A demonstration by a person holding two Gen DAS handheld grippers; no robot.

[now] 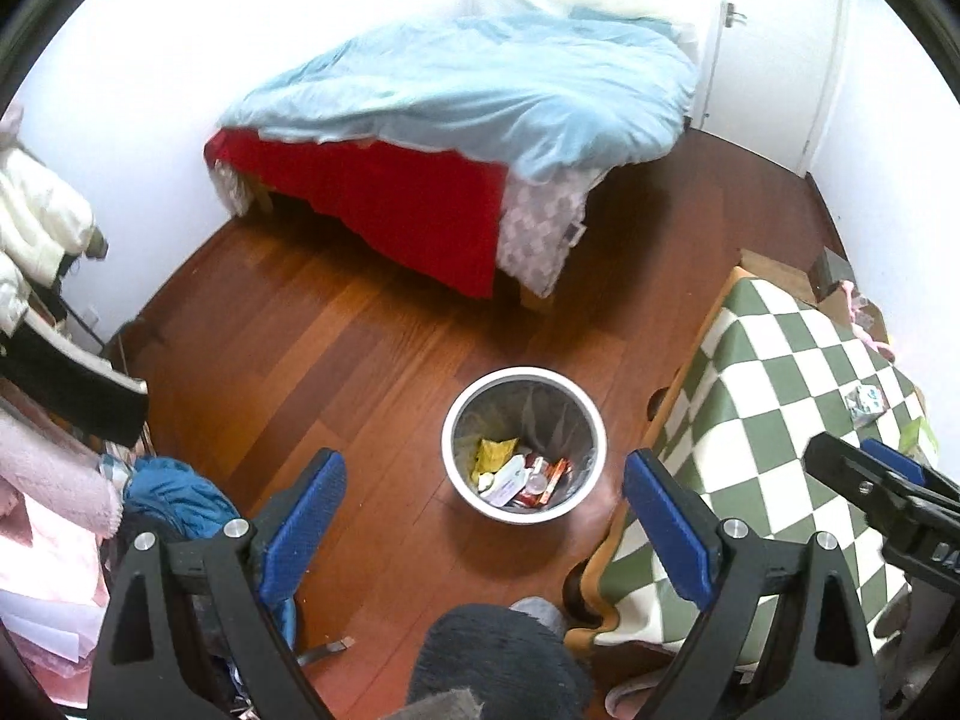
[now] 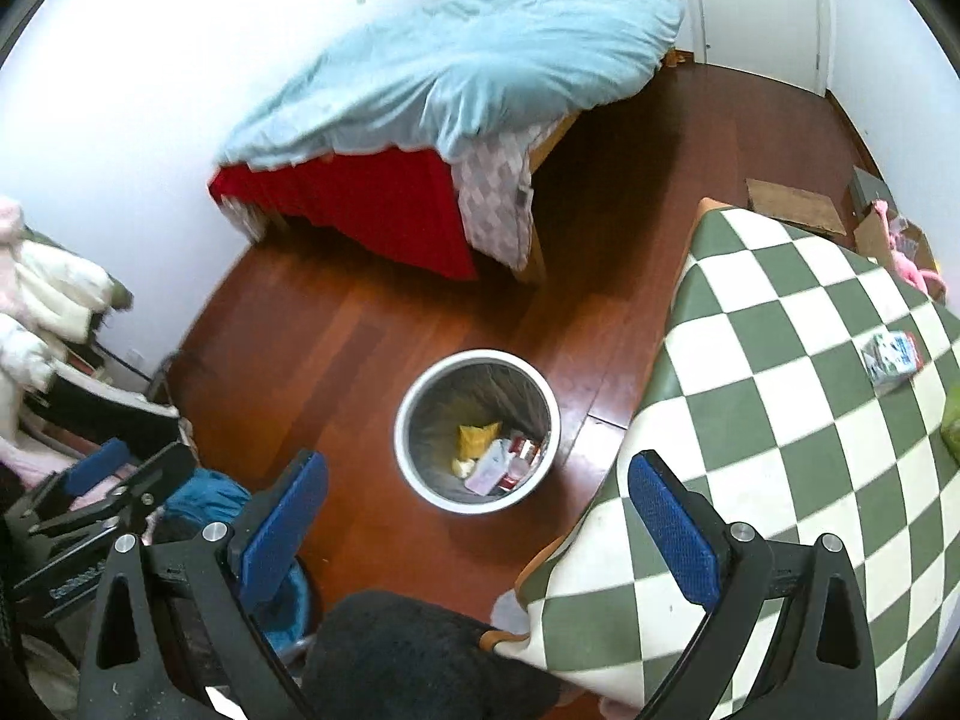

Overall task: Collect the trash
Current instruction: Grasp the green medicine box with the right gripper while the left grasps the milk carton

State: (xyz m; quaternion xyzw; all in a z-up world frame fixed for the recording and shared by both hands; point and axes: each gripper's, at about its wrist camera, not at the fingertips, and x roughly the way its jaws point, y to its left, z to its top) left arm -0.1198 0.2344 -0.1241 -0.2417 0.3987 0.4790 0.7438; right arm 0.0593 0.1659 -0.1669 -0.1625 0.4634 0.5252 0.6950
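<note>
A white-rimmed round bin (image 1: pixel 447 438) (image 2: pixel 401 420) stands on the wooden floor, holding a yellow wrapper (image 1: pixel 495 453) (image 2: pixel 477 438), a white packet and red-orange wrappers. A crumpled white-and-blue packet (image 1: pixel 867 405) (image 2: pixel 894 357) lies on the green-and-white chequered tablecloth (image 1: pixel 774 372) (image 2: pixel 780 360), with a green thing (image 1: pixel 918 438) beside it. My left gripper (image 1: pixel 489 504) hangs open high above the bin, nothing between its blue pads. My right gripper (image 2: pixel 480 519) is open too, held over the table's edge and the bin, and it is empty. Each gripper (image 1: pixel 852 453) (image 2: pixel 141 462) shows at the edge of the other's view.
A bed (image 1: pixel 456 90) with a light blue duvet and red sheet fills the back. Clothes (image 1: pixel 36 228) and a blue garment (image 1: pixel 174 492) are piled at the left. Dark fuzzy fabric (image 1: pixel 492 660) sits below the grippers. Cardboard (image 2: pixel 792 204) lies on the floor behind the table.
</note>
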